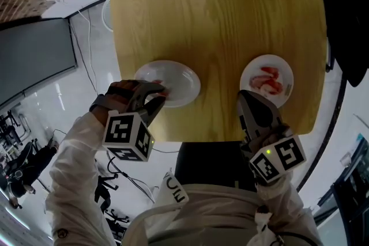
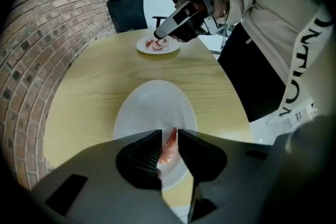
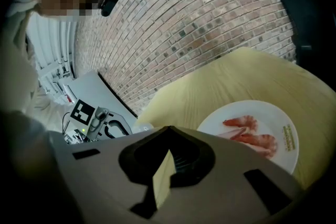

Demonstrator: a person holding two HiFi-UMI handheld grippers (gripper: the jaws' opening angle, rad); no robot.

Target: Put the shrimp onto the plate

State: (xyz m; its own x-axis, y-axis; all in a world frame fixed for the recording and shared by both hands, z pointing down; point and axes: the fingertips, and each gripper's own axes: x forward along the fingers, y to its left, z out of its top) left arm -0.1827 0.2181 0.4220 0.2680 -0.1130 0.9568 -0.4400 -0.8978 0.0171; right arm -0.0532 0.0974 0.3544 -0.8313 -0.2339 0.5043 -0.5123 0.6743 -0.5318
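Left gripper view: chair (image 2: 128,8) beyond plate (image 2: 149,105)

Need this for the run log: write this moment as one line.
left tongs: shut on shrimp, over white plate | right tongs: shut, empty, near second plate | other shrimp: on second plate

The tabletop (image 1: 219,8) is pale wood with a fine straight grain and a smooth satin finish. The empty plate (image 1: 181,80) and the plate of shrimps (image 1: 271,59) are smooth, white and softly glossy; whether they are ceramic or plastic cannot be told. The shrimp (image 2: 169,149) between the left gripper's (image 2: 169,132) fingers (image 2: 147,157) is pink and shiny. Those fingers are matt dark plastic with ribbed inner faces. The right gripper (image 3: 168,127) has the same matt grey plastic. The brick wall (image 3: 210,13) is rough and matt. The sleeve (image 1: 75,181) is pale, creased cloth. The floor (image 1: 57,89) is glossy white.
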